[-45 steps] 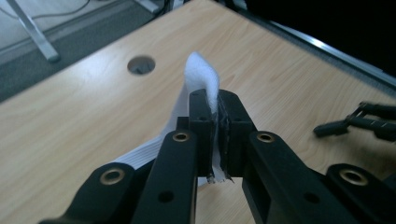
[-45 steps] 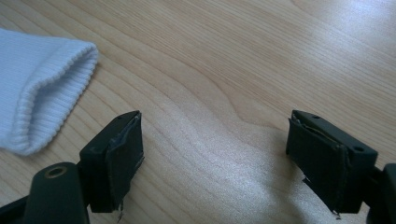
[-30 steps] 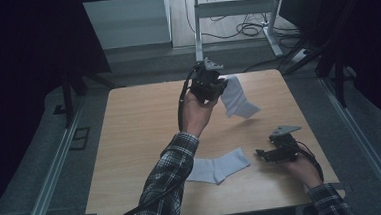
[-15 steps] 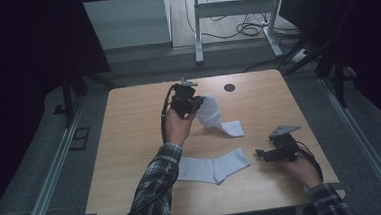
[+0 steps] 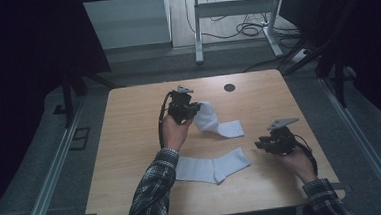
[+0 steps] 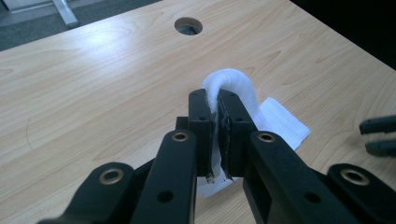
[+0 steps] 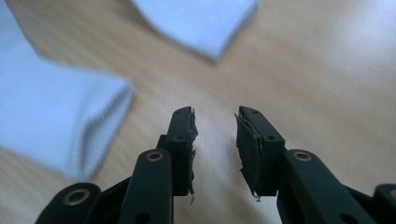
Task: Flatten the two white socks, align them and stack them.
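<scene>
My left gripper (image 5: 192,109) is shut on a white sock (image 5: 214,122) above the middle of the table. The sock arches over the jaws (image 6: 232,86), and its free end lies on the wood. A second white sock (image 5: 213,167) lies flat near the front edge. My right gripper (image 5: 260,144) hovers low at the right and points left at both socks. Its jaws have just been closing; a gap is left (image 7: 215,135) and nothing is between them. The flat sock's end (image 7: 60,116) is to its left, the held sock's end (image 7: 201,21) ahead.
The wooden table (image 5: 130,141) has a round cable hole (image 5: 230,87) near its far edge. A metal desk frame (image 5: 232,9) and cables stand on the floor behind. Dark curtains close both sides. The right gripper's jaw tips (image 6: 378,135) show at the left gripper view's right edge.
My left gripper has come down and leftward with the sock, whose lower end now rests on the table. The right hand has stayed in place.
</scene>
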The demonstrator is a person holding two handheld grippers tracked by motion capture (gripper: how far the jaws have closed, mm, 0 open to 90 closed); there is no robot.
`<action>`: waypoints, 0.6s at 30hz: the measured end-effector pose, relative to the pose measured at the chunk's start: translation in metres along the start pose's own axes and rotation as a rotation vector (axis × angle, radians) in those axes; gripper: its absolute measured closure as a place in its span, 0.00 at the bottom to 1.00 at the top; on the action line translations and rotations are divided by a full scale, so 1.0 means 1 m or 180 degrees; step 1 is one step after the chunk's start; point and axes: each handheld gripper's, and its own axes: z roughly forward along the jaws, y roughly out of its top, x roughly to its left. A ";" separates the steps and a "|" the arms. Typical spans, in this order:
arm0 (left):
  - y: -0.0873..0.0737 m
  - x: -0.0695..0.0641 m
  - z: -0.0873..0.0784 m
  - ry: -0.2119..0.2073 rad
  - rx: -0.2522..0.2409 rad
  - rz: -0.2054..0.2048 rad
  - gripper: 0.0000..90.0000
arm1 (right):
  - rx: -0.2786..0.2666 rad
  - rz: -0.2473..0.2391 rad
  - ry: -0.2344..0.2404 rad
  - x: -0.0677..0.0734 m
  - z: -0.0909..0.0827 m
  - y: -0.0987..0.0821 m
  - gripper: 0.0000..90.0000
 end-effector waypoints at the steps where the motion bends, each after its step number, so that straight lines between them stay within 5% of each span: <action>1: -0.001 0.000 0.000 0.0000 0.0001 -0.0005 0.94 | -0.0058 0.0009 0.0033 0.000 0.000 0.005 0.77; 9: -0.010 0.005 0.005 -0.0041 0.0025 -0.0040 0.94 | -0.0111 -0.0167 0.0068 0.006 0.026 0.036 0.76; 18: -0.020 0.009 0.011 -0.0083 0.0049 -0.0074 0.94 | 0.0000 -0.0243 -0.0054 0.003 0.054 0.047 0.77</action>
